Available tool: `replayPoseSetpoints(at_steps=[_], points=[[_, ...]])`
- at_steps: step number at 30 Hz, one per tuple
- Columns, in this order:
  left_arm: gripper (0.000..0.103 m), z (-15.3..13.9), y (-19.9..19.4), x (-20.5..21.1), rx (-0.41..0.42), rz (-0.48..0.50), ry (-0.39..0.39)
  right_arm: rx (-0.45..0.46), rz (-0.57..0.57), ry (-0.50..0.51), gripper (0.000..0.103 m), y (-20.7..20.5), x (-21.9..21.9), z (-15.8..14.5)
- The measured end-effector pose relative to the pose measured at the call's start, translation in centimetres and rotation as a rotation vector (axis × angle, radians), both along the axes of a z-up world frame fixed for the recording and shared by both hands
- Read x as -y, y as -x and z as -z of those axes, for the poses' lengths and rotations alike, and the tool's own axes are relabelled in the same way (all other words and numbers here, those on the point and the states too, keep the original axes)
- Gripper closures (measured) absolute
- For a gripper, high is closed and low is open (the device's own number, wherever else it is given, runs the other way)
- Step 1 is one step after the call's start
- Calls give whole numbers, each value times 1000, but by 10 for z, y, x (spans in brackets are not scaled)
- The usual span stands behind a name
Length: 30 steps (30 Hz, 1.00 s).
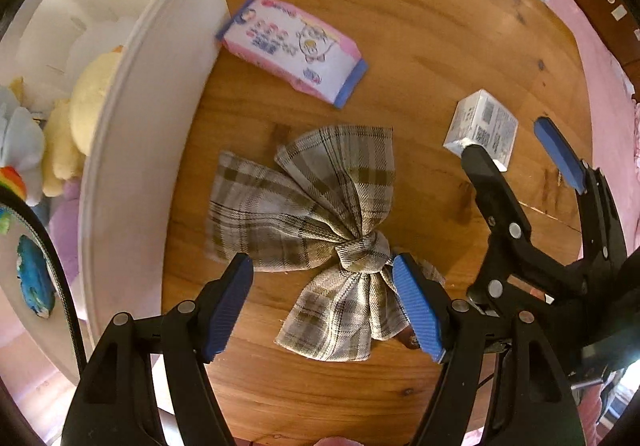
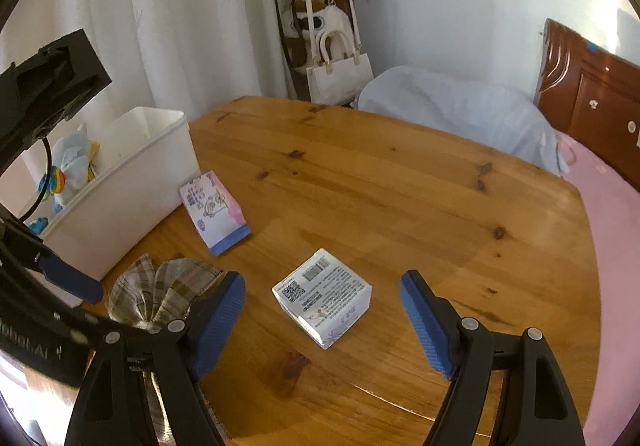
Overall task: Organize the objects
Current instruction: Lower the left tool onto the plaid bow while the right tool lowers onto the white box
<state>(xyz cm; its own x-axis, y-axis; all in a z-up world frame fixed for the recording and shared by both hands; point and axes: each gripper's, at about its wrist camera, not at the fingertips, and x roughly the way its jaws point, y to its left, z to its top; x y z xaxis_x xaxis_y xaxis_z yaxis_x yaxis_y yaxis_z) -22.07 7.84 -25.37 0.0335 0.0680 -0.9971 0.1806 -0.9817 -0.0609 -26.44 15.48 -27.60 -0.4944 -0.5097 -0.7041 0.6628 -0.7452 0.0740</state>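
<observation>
While nothing was yet gripped, the wooden table [image 2: 400,185] carried three loose things beside a white bin [image 2: 132,181] that sat at its left edge w/ plush toys [image 1: 80,113] already inside, so the bin was prob. the destination.

Largest loose item: the plaid cloth [image 1: 312,197], tied in a knot, lying flat near the bin wall. Judged soft, light, floppy; the tails would droop if lifted. Best hold looked like the knot itself, the firmest and thickest part.

Next, the pink tissue pack [image 1: 292,49], lying flat w/ one corner touching or almost touching the bin. Prob. light and squashy w/ slick film wrap, so a grip across the short width seemed safest.

Smallest, the white box [image 2: 324,296], flat on the table, apart from the others. Likely light cardboard, stiff but crushable; opposite side faces would suit.

Left gripper [image 1: 320,302] stood wide open, straddling the cloth; its right pad [image 1: 416,306] was beside the knot, contact unclear, holding nothing.

Right gripper [image 2: 324,320] also wide open, box between and just ahead of the pads, no contact.
</observation>
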Motion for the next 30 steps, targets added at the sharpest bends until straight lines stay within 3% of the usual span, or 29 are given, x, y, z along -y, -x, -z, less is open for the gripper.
replayPoseSetpoints(at_steps=[5,16,30], points=[[27,8,-1,2,21,-21,-25,27,-20,-11,24,4,3,10],[28,10,2,3,11,-38,-61,75,-40,-11,44,7,7,18],[62,5,-3,0,-11,-17,-100,74,-51,-14,44,4,7,18]])
